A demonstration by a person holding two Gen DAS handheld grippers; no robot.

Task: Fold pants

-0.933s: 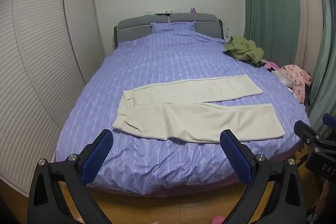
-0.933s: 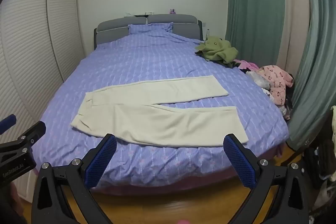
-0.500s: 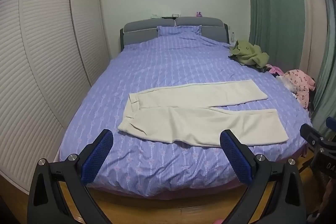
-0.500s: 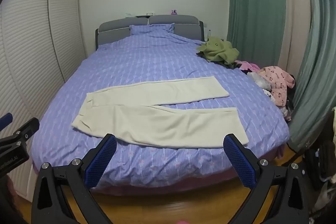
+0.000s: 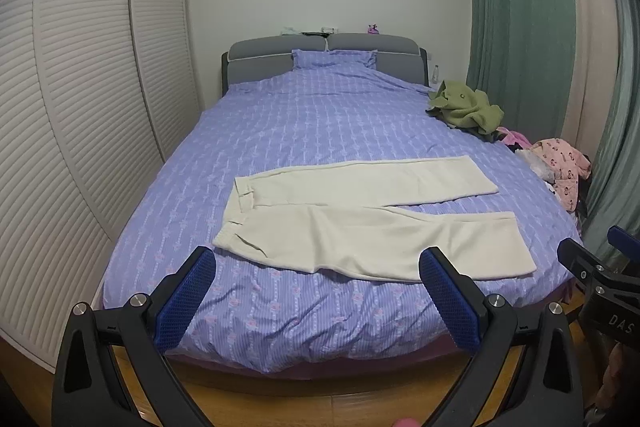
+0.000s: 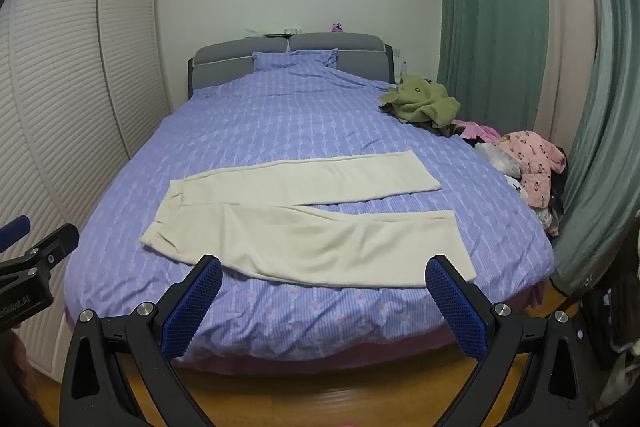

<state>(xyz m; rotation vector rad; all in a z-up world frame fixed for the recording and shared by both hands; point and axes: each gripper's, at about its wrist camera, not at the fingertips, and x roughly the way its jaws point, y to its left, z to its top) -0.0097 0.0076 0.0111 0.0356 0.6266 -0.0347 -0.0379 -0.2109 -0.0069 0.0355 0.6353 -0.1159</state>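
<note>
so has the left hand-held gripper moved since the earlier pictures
Yes. The left hand-held gripper has pulled back and up: the bed and headboard sit lower and look smaller in its view, with more wooden floor showing.

Premises: a home bedroom. Evidence: bed (image 5: 280,131) with grey headboard (image 5: 260,61), louvred wardrobe doors (image 5: 80,107), green curtains (image 5: 516,27), heaped clothing (image 6: 528,163).
</note>
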